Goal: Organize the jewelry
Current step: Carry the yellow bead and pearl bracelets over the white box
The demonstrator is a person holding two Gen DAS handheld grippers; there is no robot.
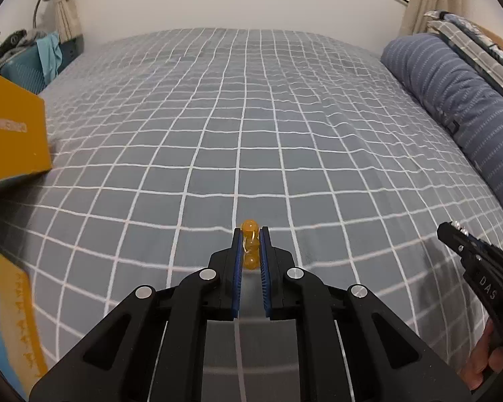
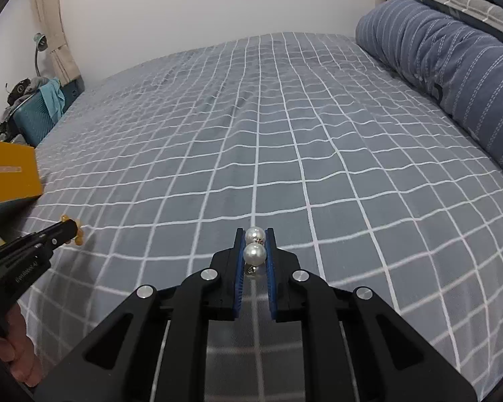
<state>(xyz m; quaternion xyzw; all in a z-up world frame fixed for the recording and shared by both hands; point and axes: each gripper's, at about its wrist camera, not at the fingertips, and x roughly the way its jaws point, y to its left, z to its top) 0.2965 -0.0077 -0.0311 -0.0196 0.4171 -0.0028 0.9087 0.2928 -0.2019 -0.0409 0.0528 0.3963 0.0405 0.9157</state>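
Observation:
My left gripper (image 1: 250,234) is shut on an amber bead piece (image 1: 250,244), three round orange beads with a thin gold ring, held between the blue pads above the bedspread. In the right wrist view my right gripper (image 2: 255,236) is shut on a pearl piece (image 2: 254,254), two white pearls with small metal fittings. Each gripper shows in the other's view: the right gripper (image 1: 452,227) at lower right with pearls at its tip, the left gripper (image 2: 71,231) at lower left with amber beads (image 2: 78,239) sticking out.
A grey bedspread (image 1: 251,117) with a white grid fills both views. A yellow box (image 1: 13,134) lies at the left edge, also the yellow box (image 2: 10,174). A blue striped pillow (image 1: 459,107) runs along the right. A teal suitcase (image 2: 33,117) stands beside the bed.

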